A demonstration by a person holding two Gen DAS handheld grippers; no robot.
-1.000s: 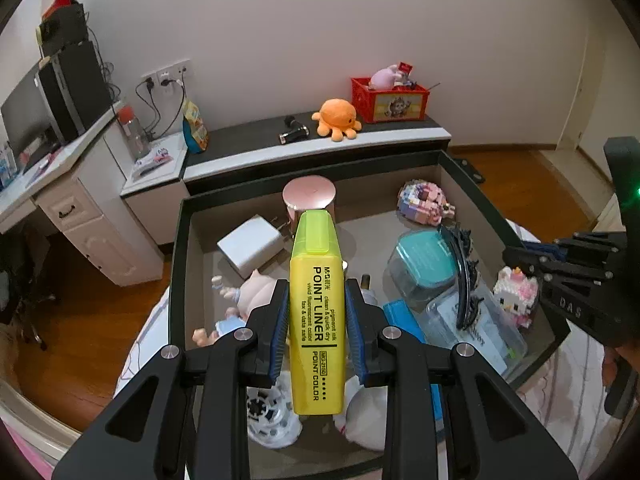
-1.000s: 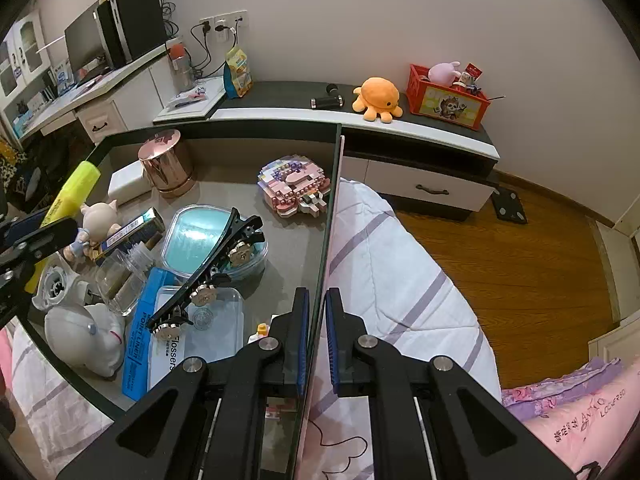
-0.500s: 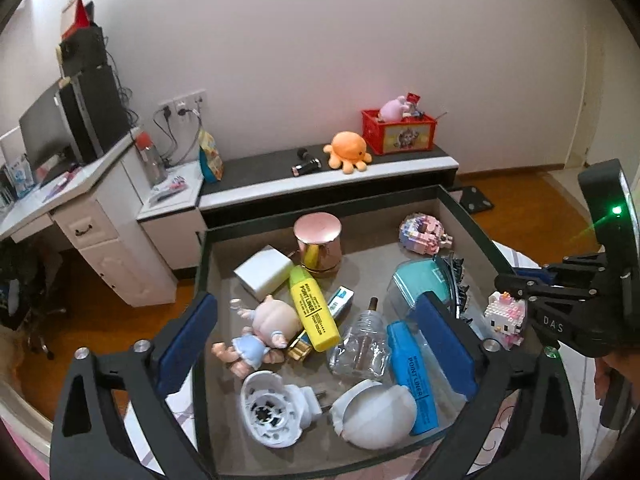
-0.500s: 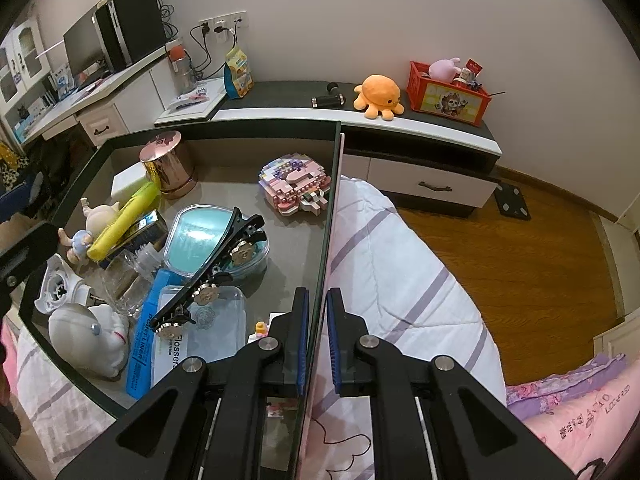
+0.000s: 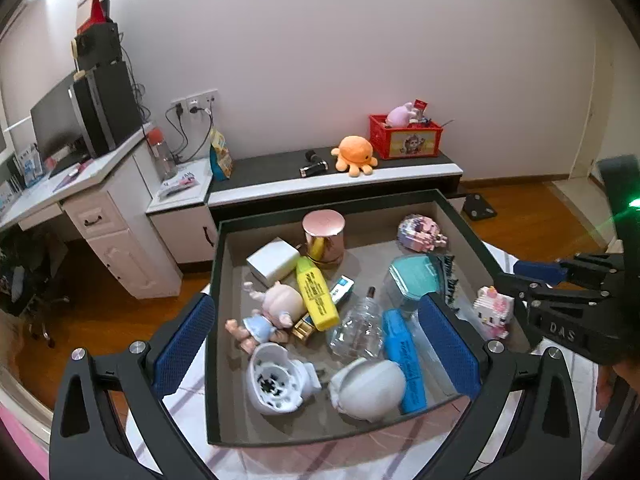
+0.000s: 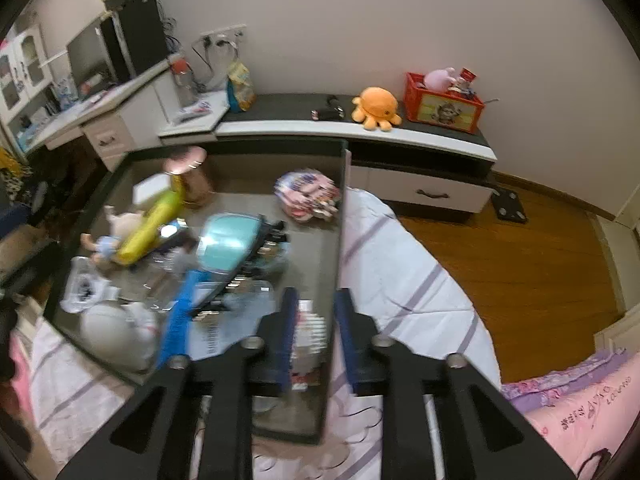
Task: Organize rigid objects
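While my left gripper (image 5: pixel 316 344) gapes empty | right gripper (image 6: pixel 314 332), just opening, straddles box wall (image 6: pixel 340 240) | risk: snagging, tipping it.

Right view: motion-blurred; tray (image 6: pixel 338 216) contents smeared, labels unreadable.
Block toy (image 6: pixel 310 330): partly behind right gripper (image 6: pixel 314 336) fingers.
Clear box (image 5: pixel 430 344): partly behind left gripper (image 5: pixel 320 332) pad.
Right-hand person: only fingers (image 5: pixel 612 384) at frame edge.
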